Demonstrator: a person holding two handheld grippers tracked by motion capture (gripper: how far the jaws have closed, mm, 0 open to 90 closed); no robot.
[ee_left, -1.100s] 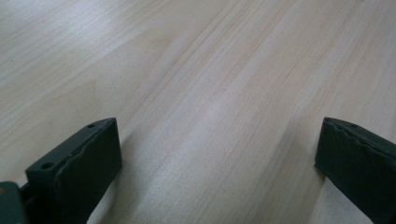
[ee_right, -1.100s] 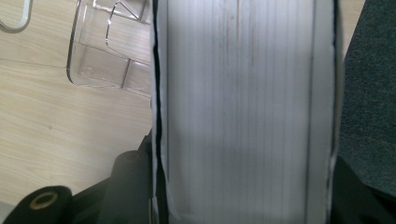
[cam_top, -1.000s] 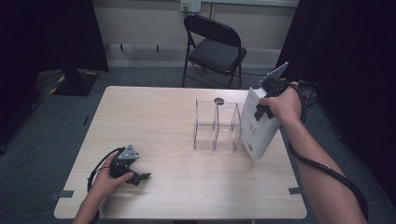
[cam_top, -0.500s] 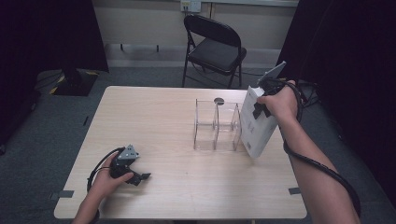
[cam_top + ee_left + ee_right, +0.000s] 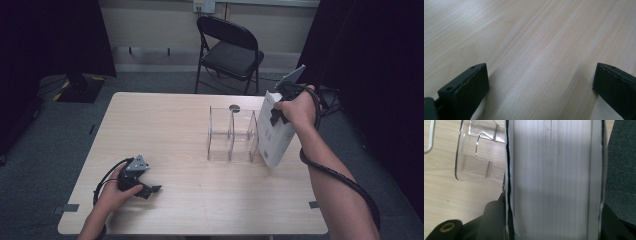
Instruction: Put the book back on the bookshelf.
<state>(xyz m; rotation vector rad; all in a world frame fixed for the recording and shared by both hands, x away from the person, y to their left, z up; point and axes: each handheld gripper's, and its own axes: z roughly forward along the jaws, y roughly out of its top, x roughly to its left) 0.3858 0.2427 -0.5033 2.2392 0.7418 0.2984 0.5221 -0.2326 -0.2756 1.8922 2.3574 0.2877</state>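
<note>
Near left: left gripper (image 5: 144,188) rested on the pale wood-grain table (image 5: 165,125), jaws spread wide, empty. Centre: clear acrylic divided rack (image 5: 232,134), rigid, upright. Right: right gripper (image 5: 276,116) clamped a thick white book (image 5: 272,135), tilted just beside the rack. Step judged: slotting; next, stand it upright over a compartment.

Light wooden table (image 5: 165,130), black folding chair (image 5: 228,52) behind its far edge, dark stand base (image 5: 80,87) on grey carpet (off the table's far-left corner), wall outlet (image 5: 204,5) above the chair.
</note>
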